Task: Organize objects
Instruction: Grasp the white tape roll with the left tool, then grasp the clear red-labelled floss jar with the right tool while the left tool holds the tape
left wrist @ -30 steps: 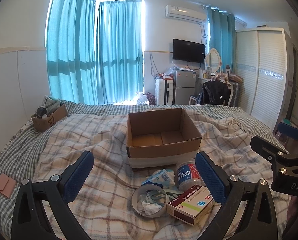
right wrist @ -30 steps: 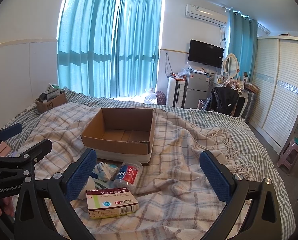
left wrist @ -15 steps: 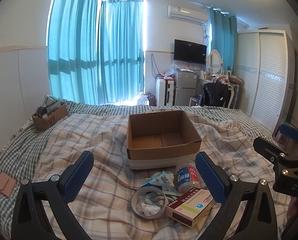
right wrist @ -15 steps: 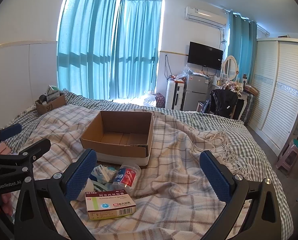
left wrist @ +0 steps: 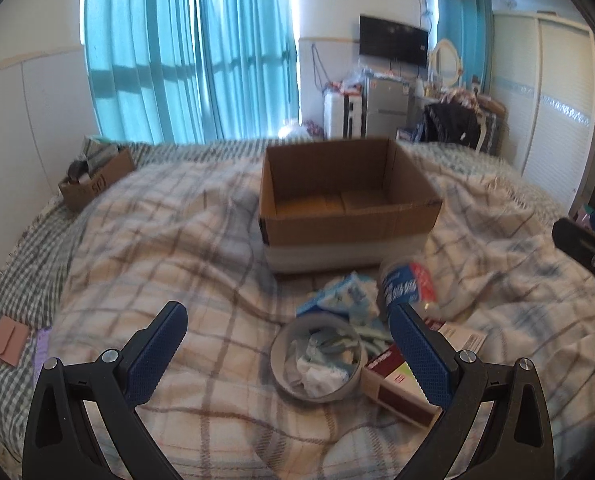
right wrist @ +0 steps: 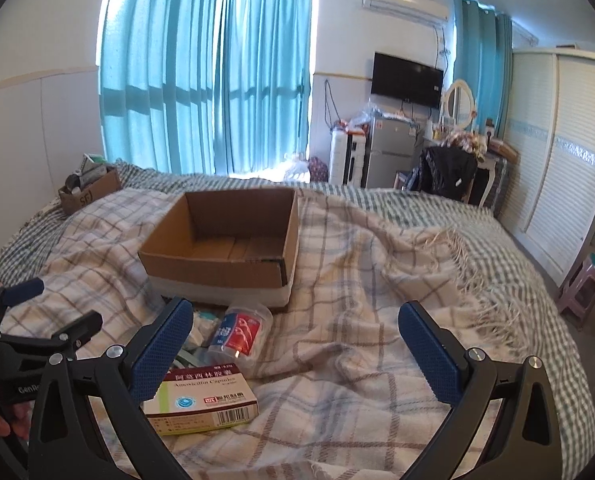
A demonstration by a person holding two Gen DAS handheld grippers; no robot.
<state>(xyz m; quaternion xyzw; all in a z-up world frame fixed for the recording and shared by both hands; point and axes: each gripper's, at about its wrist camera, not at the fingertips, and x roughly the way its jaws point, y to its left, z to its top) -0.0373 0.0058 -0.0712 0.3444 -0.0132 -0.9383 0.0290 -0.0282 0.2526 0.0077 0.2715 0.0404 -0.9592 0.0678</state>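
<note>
Left wrist view: left gripper [left wrist: 287, 346] wide, empty, now lower and nearer round tub [left wrist: 317, 358]. Right gripper [right wrist: 295, 344] wide, empty. Cardboard box [right wrist: 221, 250] mid-bed, unfilled; medicine carton [right wrist: 201, 398] just before it. Pickup likely imminent.

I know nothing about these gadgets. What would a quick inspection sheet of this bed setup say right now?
Surface: rumpled plaid blanket on a bed.
Job's things: open cardboard box, nothing visible inside; in front of it a medicine box, a plastic jar lying on its side, a round tub of packets, and a blue-white pack.
Clutter: small carton at the far left corner; pink wallet at the left edge.
Grippers: left gripper and right gripper both open, holding nothing.
Cables: nothing seen on the bed.
Surroundings: teal curtains, TV, wardrobe.
</note>
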